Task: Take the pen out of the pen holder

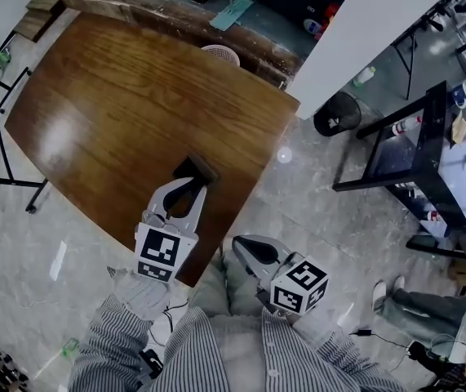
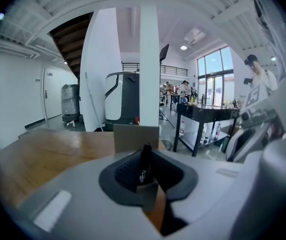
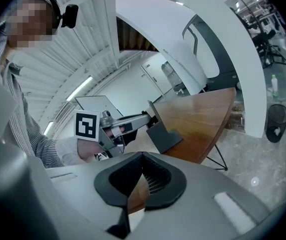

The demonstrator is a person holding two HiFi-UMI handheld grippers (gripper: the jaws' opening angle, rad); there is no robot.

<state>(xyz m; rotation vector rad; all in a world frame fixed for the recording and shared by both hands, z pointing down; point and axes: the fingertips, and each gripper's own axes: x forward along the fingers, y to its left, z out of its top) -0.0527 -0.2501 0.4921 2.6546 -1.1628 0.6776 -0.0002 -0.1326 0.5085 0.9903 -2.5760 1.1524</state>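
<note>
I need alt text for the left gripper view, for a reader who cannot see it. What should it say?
The left tongs grip a dark pen standing upright between their pads, above a wooden table. A pen holder stands just behind, and a white pillar rises beyond it.

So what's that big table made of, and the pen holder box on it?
The table looks like wood: it is brown with grain lines, and glossy, probably varnished, since the lights reflect off it. The pen holder has flat, dark grey, matte walls with sharp edges; it may be plastic or card, hard to tell. The pen is black and slightly shiny, probably plastic.
</note>
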